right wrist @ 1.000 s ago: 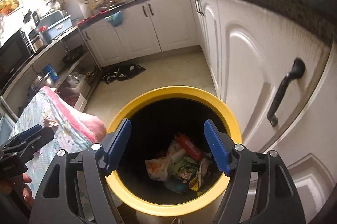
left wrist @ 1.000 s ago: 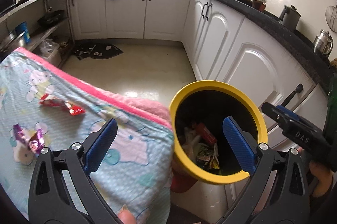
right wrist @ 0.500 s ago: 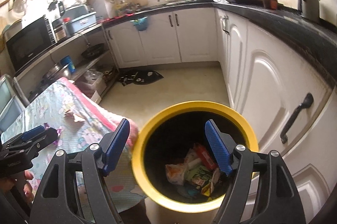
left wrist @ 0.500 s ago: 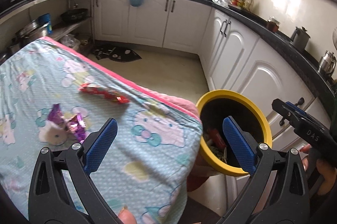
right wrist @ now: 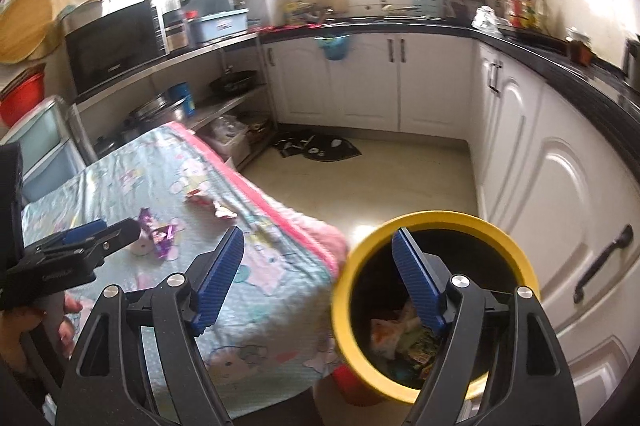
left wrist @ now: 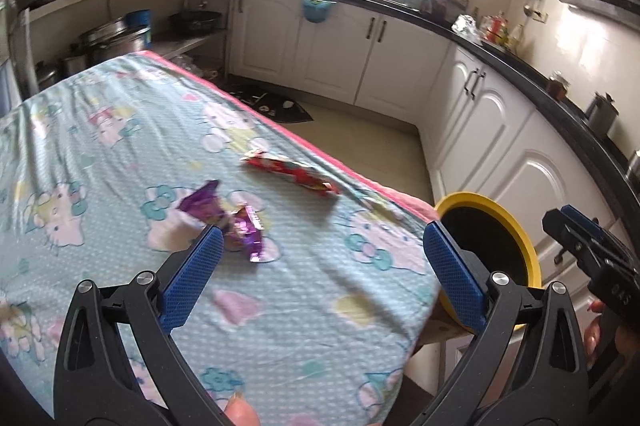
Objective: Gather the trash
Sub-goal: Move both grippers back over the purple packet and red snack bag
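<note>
1. Two wrappers lie on the bench (left wrist: 100, 161): one purple wrapper (left wrist: 236, 222) and one red wrapper (left wrist: 290, 171). There is also one yellow bin (left wrist: 524, 246).
2. There are two tools: the left hand-held gripper (left wrist: 320, 274) and the right hand-held gripper (right wrist: 318, 280). Both are released, with the blue pads wide apart and nothing between them.
3. In the left wrist view, the purple wrapper is at about 11 o'clock from the left hand-held gripper, just beside its left pad. The red wrapper is farther, at about 12 o'clock, near the pink edge of the cloth.
4. The wrappers are crumpled, shiny foil. The bench is covered with a soft pale-blue cloth with a cartoon print. The bin is round, with a yellow rim and a black inside, and it stands at the bench corner, at about 3 o'clock from the wrappers.
5. In the right wrist view, several pieces of trash (right wrist: 404, 334) lie at the bottom of the bin.
6. Compared with one second ago, the left view now shows much more of the bench and less of the bin, and the right hand-held gripper has turned from the bin toward the bench.
</note>
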Action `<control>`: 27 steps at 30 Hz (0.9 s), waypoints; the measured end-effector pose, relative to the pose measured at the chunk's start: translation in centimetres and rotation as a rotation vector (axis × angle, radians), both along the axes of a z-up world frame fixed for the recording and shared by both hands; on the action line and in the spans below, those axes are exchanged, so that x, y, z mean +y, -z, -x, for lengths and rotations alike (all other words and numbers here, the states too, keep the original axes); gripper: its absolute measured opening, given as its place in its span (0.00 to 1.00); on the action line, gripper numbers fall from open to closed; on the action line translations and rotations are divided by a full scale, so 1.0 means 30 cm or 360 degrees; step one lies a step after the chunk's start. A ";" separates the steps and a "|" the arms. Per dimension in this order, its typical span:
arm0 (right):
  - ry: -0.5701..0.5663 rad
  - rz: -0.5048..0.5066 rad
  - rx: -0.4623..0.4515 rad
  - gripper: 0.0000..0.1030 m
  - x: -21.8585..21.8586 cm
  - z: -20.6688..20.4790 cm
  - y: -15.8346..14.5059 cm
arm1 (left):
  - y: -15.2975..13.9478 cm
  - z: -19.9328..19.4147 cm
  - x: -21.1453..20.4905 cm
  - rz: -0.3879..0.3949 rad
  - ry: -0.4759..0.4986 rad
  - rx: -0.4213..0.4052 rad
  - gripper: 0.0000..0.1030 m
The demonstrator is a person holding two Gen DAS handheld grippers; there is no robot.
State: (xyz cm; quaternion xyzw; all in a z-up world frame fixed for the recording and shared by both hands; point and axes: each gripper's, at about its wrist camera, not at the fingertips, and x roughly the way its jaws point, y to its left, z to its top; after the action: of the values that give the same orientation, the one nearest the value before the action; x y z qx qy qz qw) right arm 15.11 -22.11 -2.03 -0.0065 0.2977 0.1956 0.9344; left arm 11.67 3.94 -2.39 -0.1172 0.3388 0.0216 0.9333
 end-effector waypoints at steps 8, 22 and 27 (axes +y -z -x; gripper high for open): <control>-0.0200 0.0080 0.0009 0.73 0.155 -0.020 0.026 | 0.025 0.018 0.120 0.0062 -0.0138 0.0004 0.90; -0.0462 0.0312 0.0128 0.70 0.419 -0.181 0.184 | 0.112 -0.039 0.298 0.0333 -0.0288 0.0072 0.89; -0.0532 0.0344 0.0196 0.58 0.488 -0.286 0.230 | 0.164 -0.077 0.327 0.0499 -0.0286 0.0123 0.88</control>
State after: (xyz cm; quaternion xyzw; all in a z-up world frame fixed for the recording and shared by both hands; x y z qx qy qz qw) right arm 23.68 -7.46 -8.93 -0.1441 0.3682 0.3149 0.8628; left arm 13.99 13.76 -7.31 -0.2900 0.3619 0.0564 0.8842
